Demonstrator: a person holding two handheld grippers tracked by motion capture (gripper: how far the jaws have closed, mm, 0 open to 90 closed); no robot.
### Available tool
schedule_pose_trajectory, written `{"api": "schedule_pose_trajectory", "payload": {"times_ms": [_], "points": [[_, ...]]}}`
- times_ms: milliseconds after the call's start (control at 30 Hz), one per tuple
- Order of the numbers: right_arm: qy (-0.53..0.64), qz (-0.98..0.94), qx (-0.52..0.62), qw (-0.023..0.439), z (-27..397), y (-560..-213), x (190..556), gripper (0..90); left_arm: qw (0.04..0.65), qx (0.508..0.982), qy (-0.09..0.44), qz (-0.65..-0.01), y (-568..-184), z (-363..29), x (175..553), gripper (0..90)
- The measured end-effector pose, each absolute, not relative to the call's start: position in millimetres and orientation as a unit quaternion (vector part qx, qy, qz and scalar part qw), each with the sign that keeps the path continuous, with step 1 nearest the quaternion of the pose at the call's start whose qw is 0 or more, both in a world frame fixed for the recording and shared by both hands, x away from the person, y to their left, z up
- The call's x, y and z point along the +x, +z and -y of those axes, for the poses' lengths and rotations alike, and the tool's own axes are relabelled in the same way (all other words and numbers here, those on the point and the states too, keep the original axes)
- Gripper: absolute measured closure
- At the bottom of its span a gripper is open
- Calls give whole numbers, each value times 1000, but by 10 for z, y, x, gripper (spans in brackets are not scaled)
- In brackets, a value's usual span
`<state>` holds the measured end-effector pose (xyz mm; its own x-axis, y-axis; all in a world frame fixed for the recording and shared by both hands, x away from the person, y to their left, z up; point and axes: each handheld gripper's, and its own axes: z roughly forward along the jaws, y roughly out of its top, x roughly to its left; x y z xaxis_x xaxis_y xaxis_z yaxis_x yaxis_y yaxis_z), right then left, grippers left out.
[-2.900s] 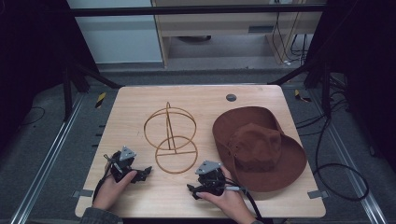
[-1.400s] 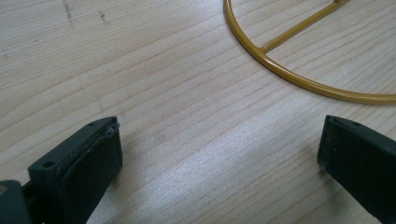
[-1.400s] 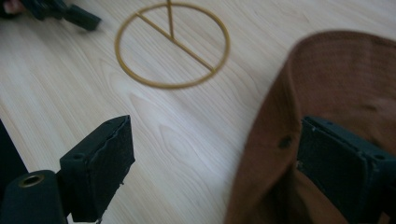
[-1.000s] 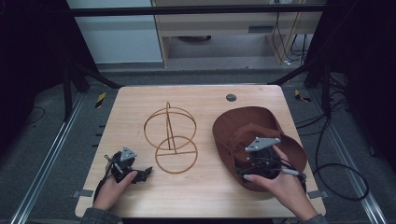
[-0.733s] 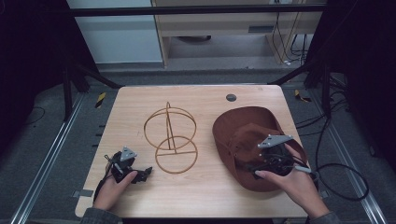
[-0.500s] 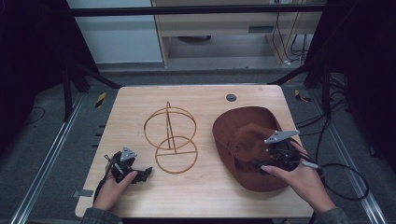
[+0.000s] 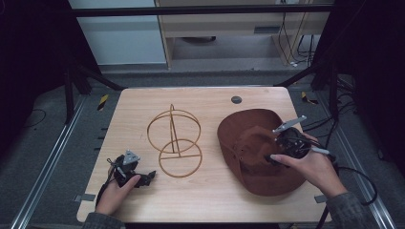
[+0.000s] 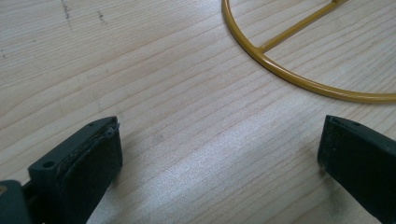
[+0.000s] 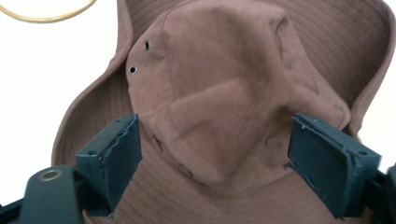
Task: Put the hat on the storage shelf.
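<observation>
Right claw (image 9: pixel 212 163) shifted right, straddling hat crown (image 9: pixel 224 88)

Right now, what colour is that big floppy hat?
The hat is reddish brown, clearest in the right gripper view.

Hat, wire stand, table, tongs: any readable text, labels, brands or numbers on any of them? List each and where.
None readable.
Brown hat: no label or print, just two metal eyelets.
Gold wire stand: bare.
Wooden table: wood grain and a few dark scuffs, no writing.
Left tongs and right tongs: plain dark pads, no markings.
</observation>
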<state>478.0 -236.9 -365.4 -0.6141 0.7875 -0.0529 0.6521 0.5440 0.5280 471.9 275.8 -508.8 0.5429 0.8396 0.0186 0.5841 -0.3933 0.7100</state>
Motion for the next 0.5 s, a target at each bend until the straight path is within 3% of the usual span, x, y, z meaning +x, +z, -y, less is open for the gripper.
{"api": "schedule_pose_trajectory", "payload": {"times_ms": [67,233,500], "points": [[234,-870,410,143,2363,-3618,4840,240,334,812,191,-438,-5089,-2757,4719,0],[224,-876,407,126,2373,-3558,5022,275,334,814,192,-435,-5088,-2757,4720,0],[213,-881,408,110,2300,-3509,5217,198,334,814,192,-434,-5088,-2751,4724,0]]}}
